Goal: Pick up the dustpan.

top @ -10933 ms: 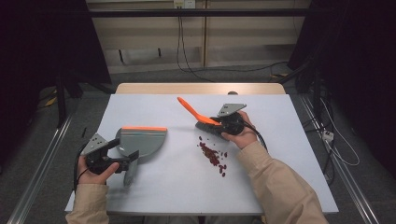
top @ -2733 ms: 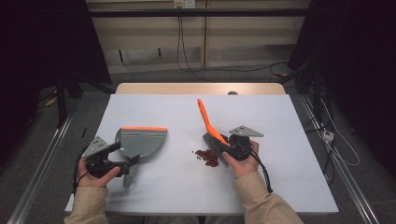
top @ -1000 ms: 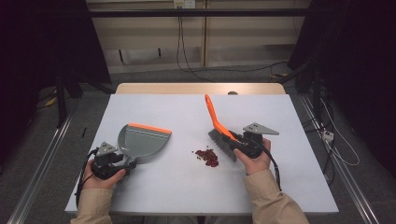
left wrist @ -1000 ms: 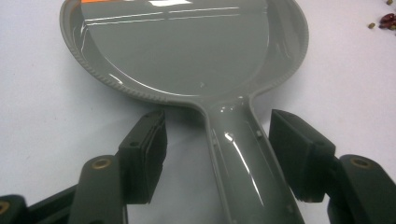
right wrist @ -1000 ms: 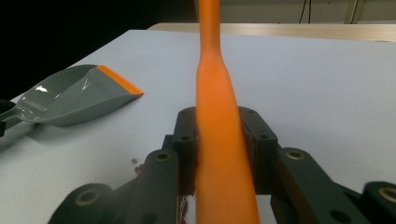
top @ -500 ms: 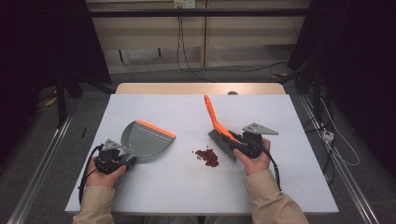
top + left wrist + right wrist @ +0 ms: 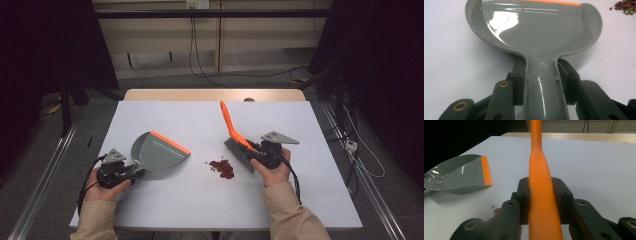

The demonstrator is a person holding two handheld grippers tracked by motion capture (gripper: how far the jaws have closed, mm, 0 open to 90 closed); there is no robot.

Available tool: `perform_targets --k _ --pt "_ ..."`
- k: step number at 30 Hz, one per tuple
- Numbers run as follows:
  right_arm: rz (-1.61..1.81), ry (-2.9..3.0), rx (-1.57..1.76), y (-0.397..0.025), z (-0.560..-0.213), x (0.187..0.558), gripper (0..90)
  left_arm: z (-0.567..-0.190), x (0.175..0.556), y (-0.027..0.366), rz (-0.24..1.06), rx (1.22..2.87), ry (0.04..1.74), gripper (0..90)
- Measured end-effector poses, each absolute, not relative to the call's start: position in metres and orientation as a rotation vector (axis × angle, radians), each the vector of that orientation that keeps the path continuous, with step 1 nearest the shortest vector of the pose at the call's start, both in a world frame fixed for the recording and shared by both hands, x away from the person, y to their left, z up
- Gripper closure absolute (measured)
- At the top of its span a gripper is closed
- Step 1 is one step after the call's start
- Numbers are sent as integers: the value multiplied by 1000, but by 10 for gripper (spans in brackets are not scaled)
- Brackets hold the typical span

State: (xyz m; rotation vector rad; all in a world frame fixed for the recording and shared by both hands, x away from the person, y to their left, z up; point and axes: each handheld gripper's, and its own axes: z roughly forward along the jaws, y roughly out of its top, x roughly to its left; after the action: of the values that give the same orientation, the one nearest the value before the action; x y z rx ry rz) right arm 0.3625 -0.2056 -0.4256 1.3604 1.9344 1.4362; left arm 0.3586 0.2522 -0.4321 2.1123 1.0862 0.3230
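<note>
A grey dustpan with an orange lip lies on the white table, its mouth turned toward a small pile of red beans. My left gripper is shut on the dustpan's handle. Just right of the pile stands a brush with an orange handle and grey bristles. My right gripper is shut on the brush handle, bristles low by the table. The dustpan lies to the left in the right gripper view, and a few beans show beside the jaws.
The white table ends at a wooden strip at the far edge. Cables trail from both grippers off the near corners. Dark floor and metal rails surround the table. Beans show at the top right corner of the left gripper view.
My left gripper has swung the dustpan so its orange lip turns toward the beans and sits closer to them. The brush and right gripper have hardly moved over the last second.
</note>
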Motion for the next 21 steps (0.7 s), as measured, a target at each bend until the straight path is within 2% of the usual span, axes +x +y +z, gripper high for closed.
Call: perform_targets --k 8,10,12,14,15,17,18,19,21 --pt "1440 1936 1364 -206 -426 363 708 -439 363 247 316 2183 1065 619" --pt "1438 1939 1365 -207 -426 363 708 -438 366 243 314 2183 1084 551" --pt "1431 1947 1365 -206 -427 363 707 -439 370 239 349 2222 1087 420" --pt "1431 1950 1368 -206 -427 363 707 -439 373 234 342 2263 1089 431" --pt "1432 1951 1367 -206 -427 363 707 -440 375 233 345 2273 1092 472" --pt "1430 1953 1365 -205 -427 362 707 -441 377 232 354 2268 1087 494" --pt "1431 1953 1365 -205 -427 362 707 -441 377 231 355 2270 1084 524" --pt "1430 1952 1366 -205 -427 362 708 -440 377 232 340 2272 1060 629" --pt "1430 1950 1368 -206 -427 362 707 -440 376 231 333 2265 1069 642"
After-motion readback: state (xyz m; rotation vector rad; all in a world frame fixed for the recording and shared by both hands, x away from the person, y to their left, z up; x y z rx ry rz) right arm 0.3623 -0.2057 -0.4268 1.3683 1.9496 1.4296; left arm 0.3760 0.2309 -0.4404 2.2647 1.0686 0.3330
